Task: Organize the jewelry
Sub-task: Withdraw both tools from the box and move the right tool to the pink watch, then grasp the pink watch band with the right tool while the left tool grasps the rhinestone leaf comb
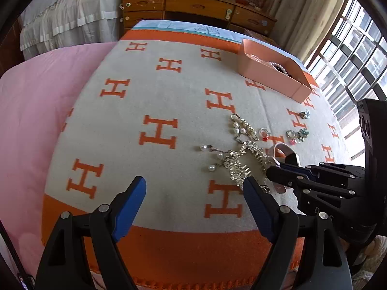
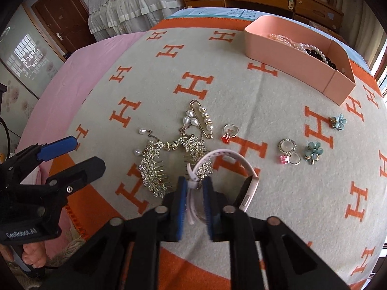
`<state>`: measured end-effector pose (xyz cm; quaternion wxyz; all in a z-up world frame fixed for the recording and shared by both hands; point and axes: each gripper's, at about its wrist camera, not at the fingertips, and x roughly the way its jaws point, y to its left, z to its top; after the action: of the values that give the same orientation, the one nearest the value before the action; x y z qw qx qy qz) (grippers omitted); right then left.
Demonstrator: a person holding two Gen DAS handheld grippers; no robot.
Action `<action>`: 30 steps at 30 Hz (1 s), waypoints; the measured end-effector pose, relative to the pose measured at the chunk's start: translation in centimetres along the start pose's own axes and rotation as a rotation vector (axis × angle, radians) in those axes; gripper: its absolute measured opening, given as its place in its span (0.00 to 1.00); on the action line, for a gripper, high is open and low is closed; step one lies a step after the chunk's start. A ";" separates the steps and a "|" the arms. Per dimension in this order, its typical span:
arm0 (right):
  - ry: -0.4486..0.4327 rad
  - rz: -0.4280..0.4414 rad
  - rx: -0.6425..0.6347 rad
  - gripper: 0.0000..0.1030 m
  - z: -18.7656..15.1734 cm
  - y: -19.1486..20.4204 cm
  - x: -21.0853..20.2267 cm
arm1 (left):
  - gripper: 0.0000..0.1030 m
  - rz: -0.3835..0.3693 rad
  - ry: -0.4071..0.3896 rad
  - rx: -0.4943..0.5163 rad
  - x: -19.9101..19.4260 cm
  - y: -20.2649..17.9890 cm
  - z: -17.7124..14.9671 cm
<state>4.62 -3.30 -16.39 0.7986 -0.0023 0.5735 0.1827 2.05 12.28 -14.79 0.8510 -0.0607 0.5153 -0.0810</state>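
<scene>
Nearest in the right wrist view, the right gripper [image 2: 195, 188] has its 2 blue-padded fingers [image 2: 181, 207] clenched on the strap end of 1 pale pink watch band [image 2: 225, 154], which arches up over the blanket [image 2: 241, 91] and comes down on the right, where its case edge shows. In the left wrist view the left gripper [image 1: 194, 203] hangs released, its 2 fingers spread wide above the blanket [image 1: 169, 96], holding nothing; the right gripper [image 1: 287, 169] shows at the right edge.

Just beyond the band lie 2 rhinestone leaf hair combs [image 2: 154, 166], joined by chain and trimmed with teardrop pearls. Behind them sits 1 gold pearl safety-pin brooch [image 2: 204, 118]. Beside it to the right is 1 ring with a red stone [image 2: 229, 131]. Further right, 1 round pale-stone ring [image 2: 287, 146] touches 1 ring with a pink stone [image 2: 289, 160], and just beside these is 1 teal flower piece [image 2: 312, 151]. A 2nd teal flower piece [image 2: 338, 121] lies apart, further back.

Farthest, at the blanket's back right, stands 1 pink tray [image 2: 285, 56] holding pearl and dark bead strands [image 2: 312, 49]; their count cannot be told.
</scene>
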 end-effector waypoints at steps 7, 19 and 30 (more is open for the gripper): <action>-0.115 -0.015 0.057 0.09 -0.1 -2.3 -2.9 | 0.78 -0.079 0.071 0.009 1.8 -2.1 0.4; -0.165 0.056 0.119 0.09 -1.2 -6.5 -4.3 | 0.57 -0.082 0.238 -0.218 5.6 -2.4 1.9; -0.179 0.128 0.148 0.09 -1.2 -9.0 -4.4 | 0.57 0.054 0.312 -0.226 7.5 -5.0 3.6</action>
<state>4.94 -13.23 -14.60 0.8312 0.1095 0.5109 0.1902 8.30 5.94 -18.73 0.7502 -0.1290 0.6484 -0.0083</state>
